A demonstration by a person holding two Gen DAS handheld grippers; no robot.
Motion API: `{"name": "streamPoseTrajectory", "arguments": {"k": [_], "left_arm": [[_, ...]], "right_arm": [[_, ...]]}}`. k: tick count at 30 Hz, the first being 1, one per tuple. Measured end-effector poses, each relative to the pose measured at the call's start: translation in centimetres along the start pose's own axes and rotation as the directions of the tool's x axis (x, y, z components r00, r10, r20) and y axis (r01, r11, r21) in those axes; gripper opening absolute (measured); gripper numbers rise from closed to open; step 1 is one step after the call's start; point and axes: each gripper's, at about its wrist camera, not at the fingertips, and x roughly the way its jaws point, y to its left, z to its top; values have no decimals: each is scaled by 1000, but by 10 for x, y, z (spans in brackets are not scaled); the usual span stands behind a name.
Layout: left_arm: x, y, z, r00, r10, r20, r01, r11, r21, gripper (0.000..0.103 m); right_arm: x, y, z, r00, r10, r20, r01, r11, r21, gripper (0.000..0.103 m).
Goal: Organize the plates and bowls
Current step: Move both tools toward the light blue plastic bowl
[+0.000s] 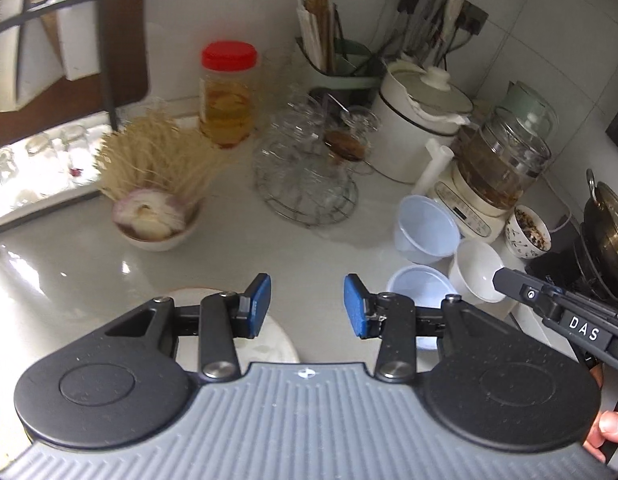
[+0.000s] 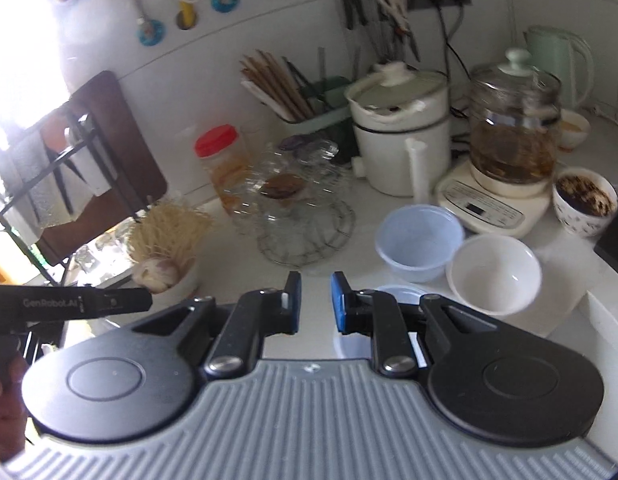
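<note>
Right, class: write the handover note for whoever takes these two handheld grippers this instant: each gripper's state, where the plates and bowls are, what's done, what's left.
Left gripper: open, empty, above the counter.
Right gripper: narrow gap between its pads, nothing held.
White plate: on the counter under the left gripper.
White bowl and pale blue bowl: side by side near the kettle base; a second pale blue bowl in front of them.
Done: nothing stacked that I can see.
Left: gather bowls, place the plate.

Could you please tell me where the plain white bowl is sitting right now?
The white bowl stands on the counter right of centre in the right wrist view, touching the pale blue plastic bowl on its left, just in front of the kettle base.
</note>
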Motion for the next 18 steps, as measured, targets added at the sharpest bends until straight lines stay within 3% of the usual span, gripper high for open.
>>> {"name": "streamPoseTrajectory", "arguments": {"k": [7,9,11,18], "left_arm": [[42,-44,2,998,-7,-64,9,999,40,48],[54,-54,0,996,-10,-83,14,999,52,51],[67,-63,-2,994,-20,-110,26,998,56,52],[115,-78,-8,982,-46,-185,58,996,63,52]], "right_arm": [[4,-51,-6,999,-17,-31,19,998,63,22],[6,-65,-8,999,-10,-39,14,996,88,46],[10,-79,-12,999,7,-45,-1,992,124,53],[38,-115,-32,990,44,-137,-13,976,217,53]]}}
